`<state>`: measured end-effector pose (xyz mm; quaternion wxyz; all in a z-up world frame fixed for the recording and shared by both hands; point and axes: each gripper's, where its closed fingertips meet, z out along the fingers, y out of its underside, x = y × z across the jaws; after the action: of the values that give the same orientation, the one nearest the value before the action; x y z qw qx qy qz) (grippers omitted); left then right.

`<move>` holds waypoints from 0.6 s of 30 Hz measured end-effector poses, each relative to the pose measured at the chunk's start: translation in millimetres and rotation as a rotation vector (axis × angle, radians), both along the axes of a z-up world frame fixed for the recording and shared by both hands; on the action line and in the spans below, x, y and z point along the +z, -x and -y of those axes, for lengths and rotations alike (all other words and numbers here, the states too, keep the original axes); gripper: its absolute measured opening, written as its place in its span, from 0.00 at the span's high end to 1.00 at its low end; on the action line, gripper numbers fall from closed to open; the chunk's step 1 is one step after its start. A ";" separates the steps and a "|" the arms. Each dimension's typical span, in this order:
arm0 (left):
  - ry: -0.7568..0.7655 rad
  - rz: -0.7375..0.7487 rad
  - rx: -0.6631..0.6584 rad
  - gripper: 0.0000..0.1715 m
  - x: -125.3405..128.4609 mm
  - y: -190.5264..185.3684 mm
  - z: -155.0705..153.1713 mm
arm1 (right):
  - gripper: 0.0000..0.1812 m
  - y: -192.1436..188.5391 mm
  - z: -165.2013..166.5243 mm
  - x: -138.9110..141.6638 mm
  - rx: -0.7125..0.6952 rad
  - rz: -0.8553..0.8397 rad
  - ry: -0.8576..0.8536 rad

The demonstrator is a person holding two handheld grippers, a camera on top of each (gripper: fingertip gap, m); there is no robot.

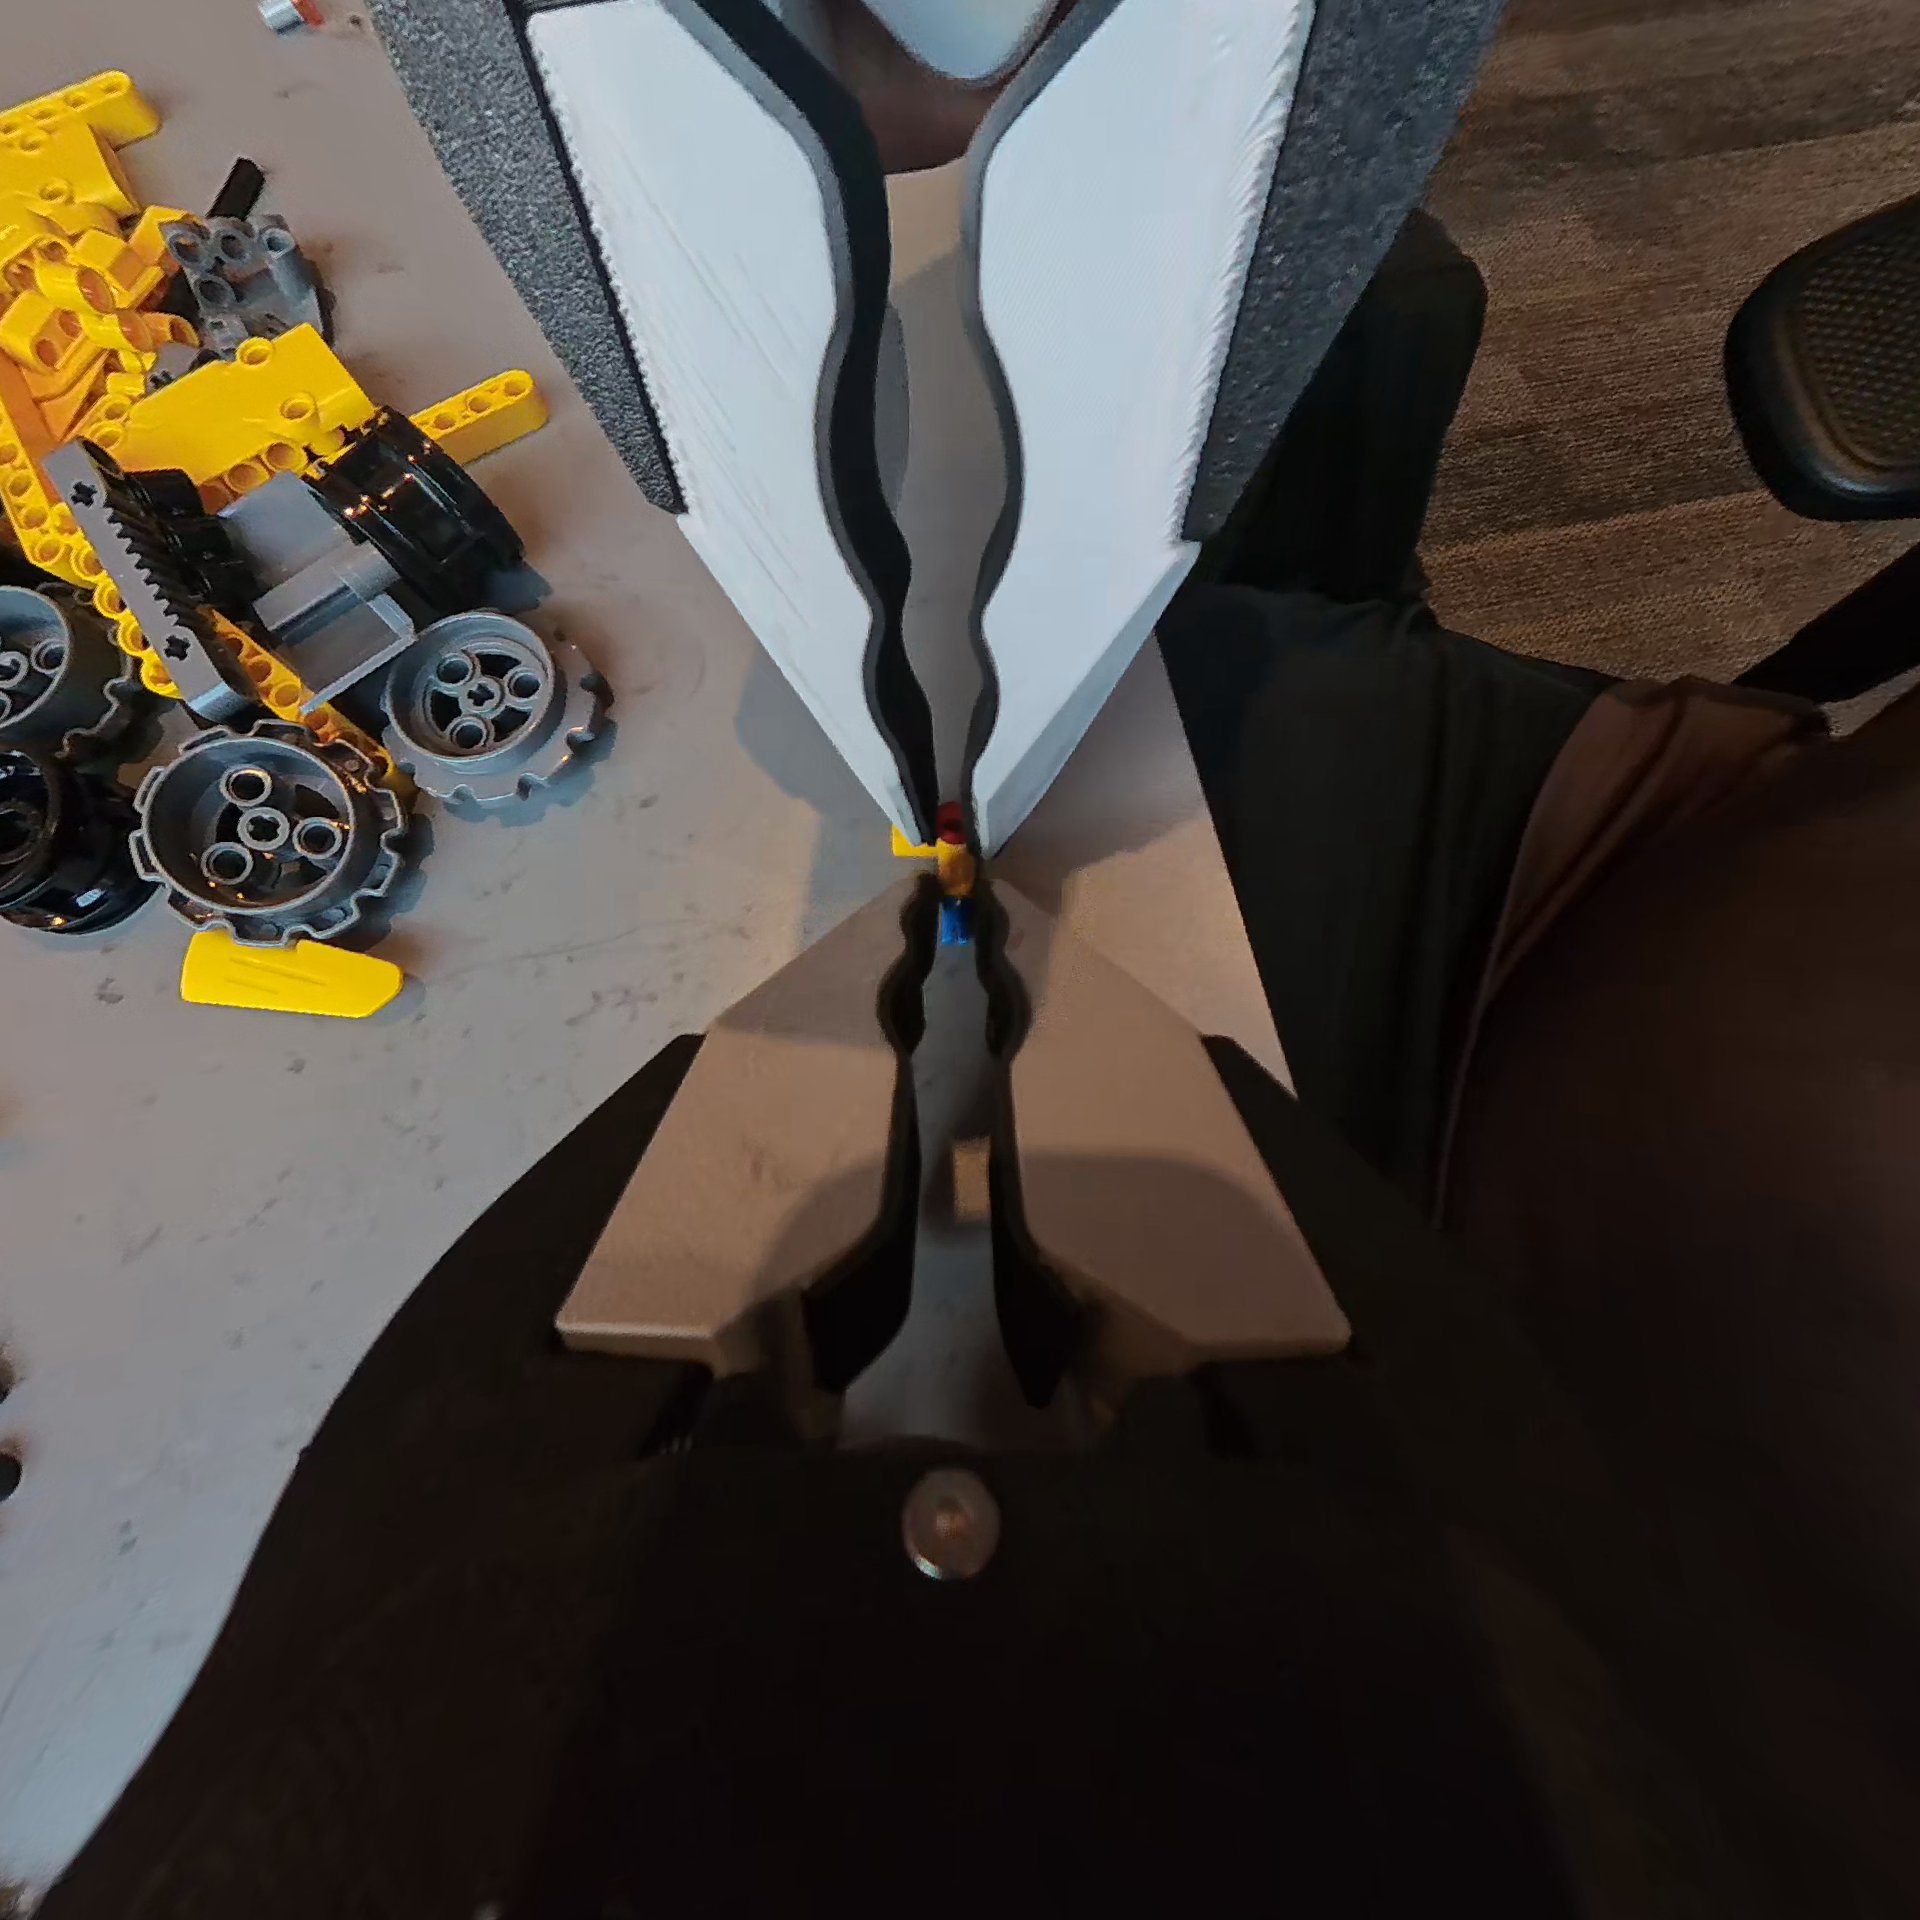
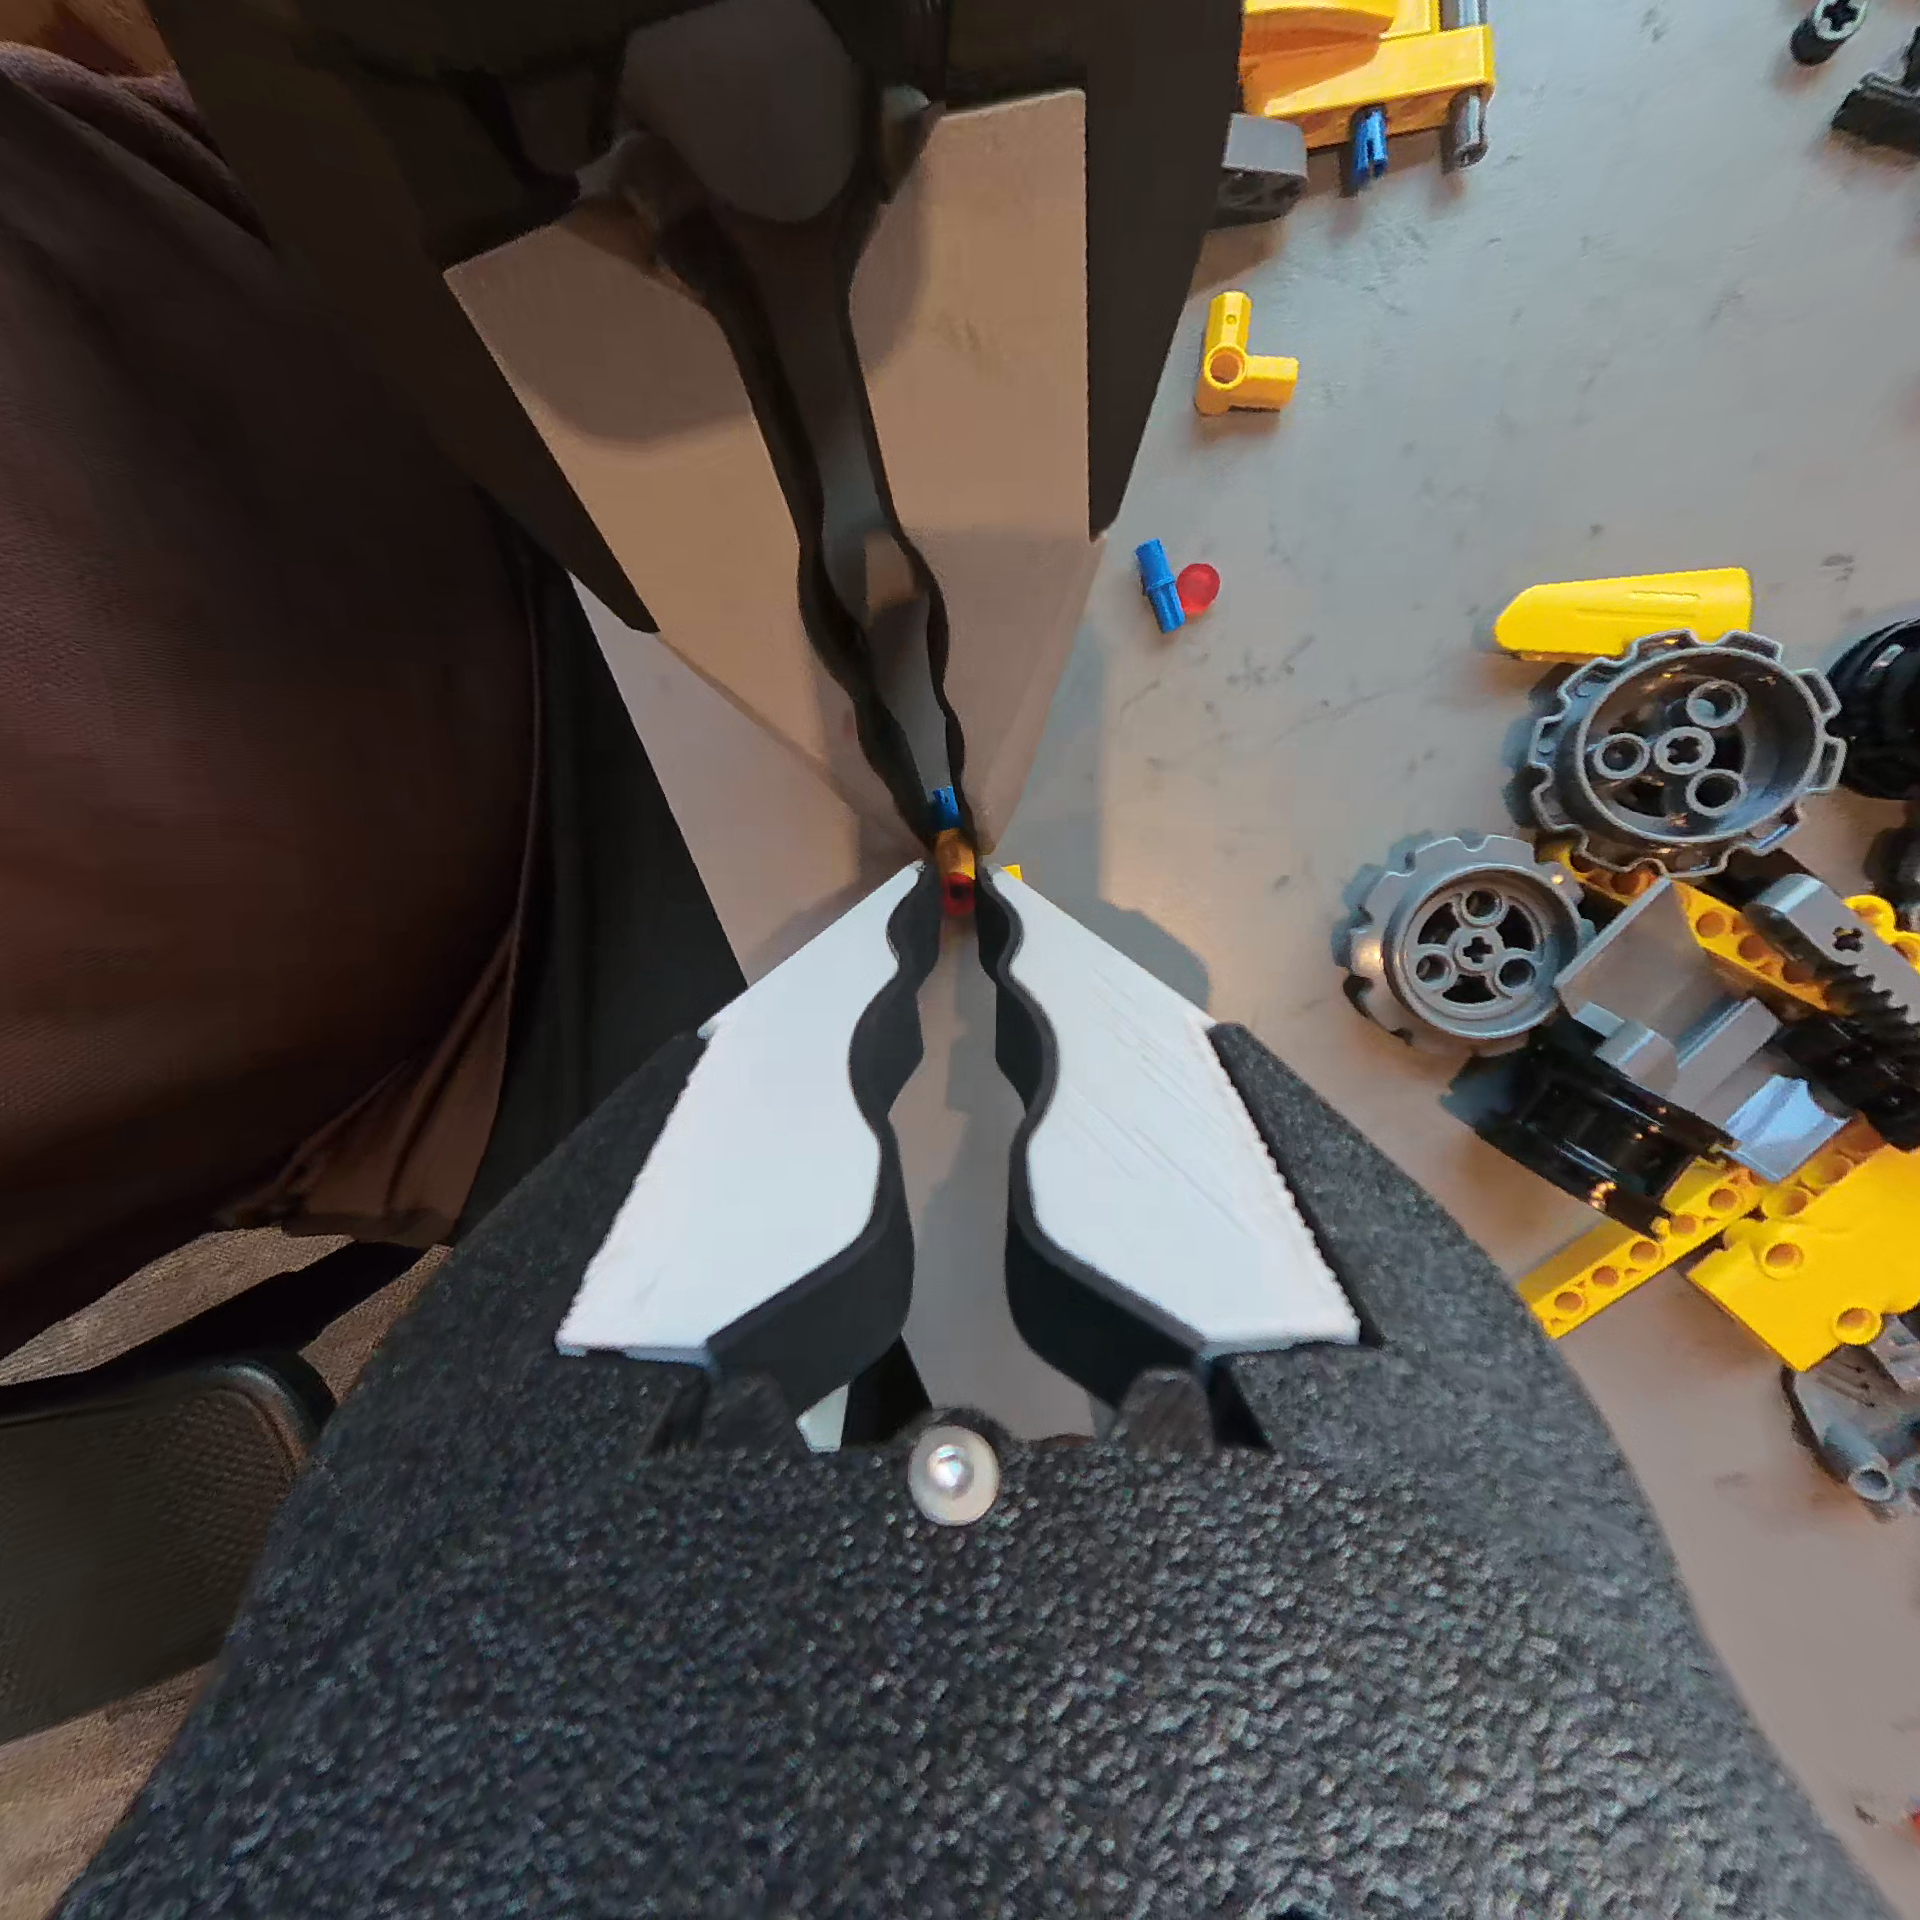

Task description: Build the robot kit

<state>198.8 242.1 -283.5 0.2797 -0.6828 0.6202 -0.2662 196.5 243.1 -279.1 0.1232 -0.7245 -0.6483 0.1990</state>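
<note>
Grey counter point(image 2: 1455, 520) strewn with yellow building parts point(image 1: 208, 416). Left hand-held gripper point(image 1: 951, 914) and right hand-held gripper point(image 2: 961, 883) meet tip to tip, both closed on one small pin assembly point(image 1: 954, 878), seemingly steadying it between them.

A pale grey table point(image 1: 436, 1091) with faint scuffs and dark specks fills the left of the left wrist view; its edge runs diagonally. Beyond the edge lies a brown, mottled carpet floor point(image 1: 1621, 135). A black office chair with a mesh armrest point(image 1: 1839, 353) stands on the carpet near the table. Light is soft and warm, casting mild shadows on the tabletop.
</note>
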 end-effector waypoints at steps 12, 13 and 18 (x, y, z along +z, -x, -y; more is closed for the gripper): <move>0.019 0.015 0.024 0.98 0.0 1.3 -0.6 | 0.88 -3.9 -3.6 7.1 -0.173 -0.204 0.006; 0.021 0.016 0.023 0.98 0.0 1.3 -0.6 | 0.89 -5.5 -4.8 11.2 -0.184 -0.221 -0.001; 0.025 0.017 0.022 0.98 -0.1 1.2 -0.5 | 1.00 -8.4 -7.0 27.2 -0.226 -0.292 -0.006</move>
<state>197.6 242.7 -283.6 0.2792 -0.6910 0.6068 -0.2764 204.9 250.2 -251.8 0.2395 -0.7557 -0.5388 0.2851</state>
